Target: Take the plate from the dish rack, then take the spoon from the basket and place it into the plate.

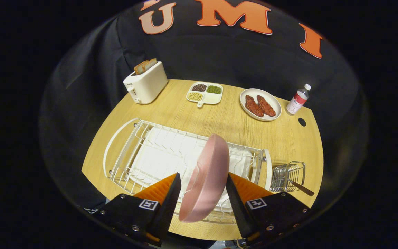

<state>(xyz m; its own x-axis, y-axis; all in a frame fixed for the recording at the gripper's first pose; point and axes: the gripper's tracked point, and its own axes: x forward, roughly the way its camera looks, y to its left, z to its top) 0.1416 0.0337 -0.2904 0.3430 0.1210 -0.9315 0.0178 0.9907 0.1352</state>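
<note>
gripper (202, 193): 2 fingers spread, pink plate (207, 178) on edge between them, firm contact unclear | plate over white dish rack (143, 152) | spoon (297, 186) in wire basket (288, 174) beside rack | beyond: toaster (146, 83), 4-part snack tray (205, 92), meat plate (260, 103), bottle (298, 99)

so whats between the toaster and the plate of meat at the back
The divided snack tray lies between the toaster and the meat plate, seen in the gripper view. The gripper holds the pink plate.
</note>
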